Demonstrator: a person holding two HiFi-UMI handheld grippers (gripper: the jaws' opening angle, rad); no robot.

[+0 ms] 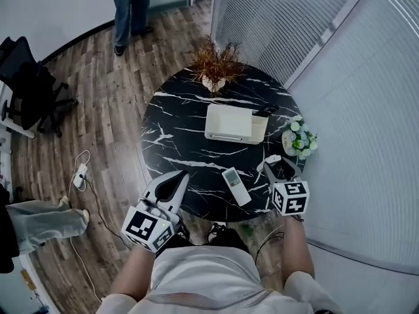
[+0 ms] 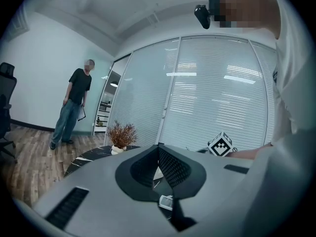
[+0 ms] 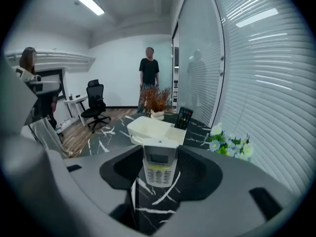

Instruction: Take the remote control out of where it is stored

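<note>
My right tongs (image 3: 159, 149) stand wide open and clamp nothing. The white remote (image 3: 159, 166) shows in the gap between them but lies flat on the bench (image 1: 173, 133). My left tongs (image 2: 159, 146) are closed, tips together, empty. The risk I see is that this remote sits close to the bench's near edge, so a careless sweep of the open tongs could knock it off. It lies face up with its long axis running away from me, display end toward the white storage box (image 1: 226, 136). A black remote (image 1: 265, 112) stands nearly upright in the box's end compartment, where a slanted pull might tip the box.
</note>
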